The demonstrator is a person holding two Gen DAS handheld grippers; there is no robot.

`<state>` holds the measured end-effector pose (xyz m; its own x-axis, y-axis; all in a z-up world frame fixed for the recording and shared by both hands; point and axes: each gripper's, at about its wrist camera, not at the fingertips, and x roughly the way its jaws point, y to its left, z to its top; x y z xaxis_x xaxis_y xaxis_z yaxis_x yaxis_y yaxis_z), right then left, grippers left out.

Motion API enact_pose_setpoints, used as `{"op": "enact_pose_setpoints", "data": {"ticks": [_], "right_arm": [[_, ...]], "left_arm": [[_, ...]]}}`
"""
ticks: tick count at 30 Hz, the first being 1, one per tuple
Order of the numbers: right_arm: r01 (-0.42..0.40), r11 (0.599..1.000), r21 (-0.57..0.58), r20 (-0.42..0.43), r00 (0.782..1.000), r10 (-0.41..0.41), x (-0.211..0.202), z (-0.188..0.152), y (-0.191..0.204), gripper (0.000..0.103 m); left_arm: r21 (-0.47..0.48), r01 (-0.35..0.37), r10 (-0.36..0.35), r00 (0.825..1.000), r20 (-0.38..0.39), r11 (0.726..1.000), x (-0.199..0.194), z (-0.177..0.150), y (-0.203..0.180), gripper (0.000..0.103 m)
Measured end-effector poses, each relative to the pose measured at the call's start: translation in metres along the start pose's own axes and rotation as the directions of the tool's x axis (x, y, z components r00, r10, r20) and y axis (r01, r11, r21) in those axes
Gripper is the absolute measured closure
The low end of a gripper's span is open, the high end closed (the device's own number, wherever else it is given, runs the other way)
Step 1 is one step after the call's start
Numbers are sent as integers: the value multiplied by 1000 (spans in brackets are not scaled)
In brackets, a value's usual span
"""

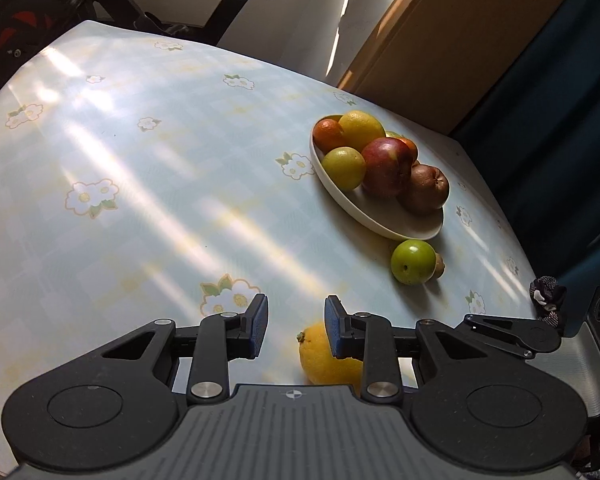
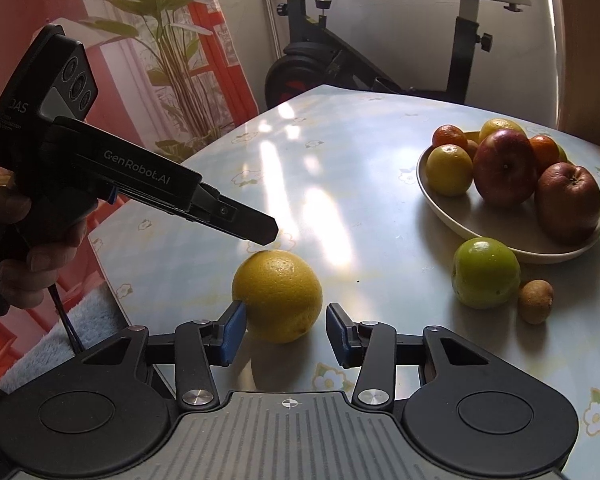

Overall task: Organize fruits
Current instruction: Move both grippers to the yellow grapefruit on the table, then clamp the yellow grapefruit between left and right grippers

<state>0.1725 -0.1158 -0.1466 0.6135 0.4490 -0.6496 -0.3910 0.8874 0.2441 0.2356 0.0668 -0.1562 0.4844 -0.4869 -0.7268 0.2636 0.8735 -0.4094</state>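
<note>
A yellow orange lies on the table between the open fingers of my right gripper; the left pad touches or nearly touches it, the right pad stands apart. My left gripper is open and empty, hovering just above that orange; it also shows in the right wrist view. A cream bowl holds several apples, oranges and lemons. A green apple and a small brown kiwi lie on the table beside the bowl.
The table has a pale floral cloth. An exercise bike and a plant stand behind it. A wooden cabinet stands at the far right.
</note>
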Motion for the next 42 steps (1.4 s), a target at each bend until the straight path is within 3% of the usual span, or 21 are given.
{"op": "enact_pose_setpoints", "data": {"ticks": [9,13,23,32,38,42], "right_arm": [[27,999,-16,5,1000,-27,-1,0,3,62],[35,996,-79,-28,999,-38,7,0,10,61],[33,995,-89,-26,999,-36,13,2,9,57],[-4,999,-54,-26,1000,3,9,-5,6,64],[-4,999,-46,-29,1000,3,9,-5,5,63],[-3,1000,-27,-35,999,2,12,-3,3,57]], "left_arm": [[-52,50,-51,998,-24,997,17,-1,-2,71],[-39,53,-55,998,-30,998,24,2,-9,70],[23,46,-45,997,-70,999,38,7,-21,65],[-168,106,-123,988,-93,980,33,7,14,59],[-211,126,-149,984,-98,969,36,5,17,57],[-206,139,-162,982,-100,969,40,4,13,57]]}}
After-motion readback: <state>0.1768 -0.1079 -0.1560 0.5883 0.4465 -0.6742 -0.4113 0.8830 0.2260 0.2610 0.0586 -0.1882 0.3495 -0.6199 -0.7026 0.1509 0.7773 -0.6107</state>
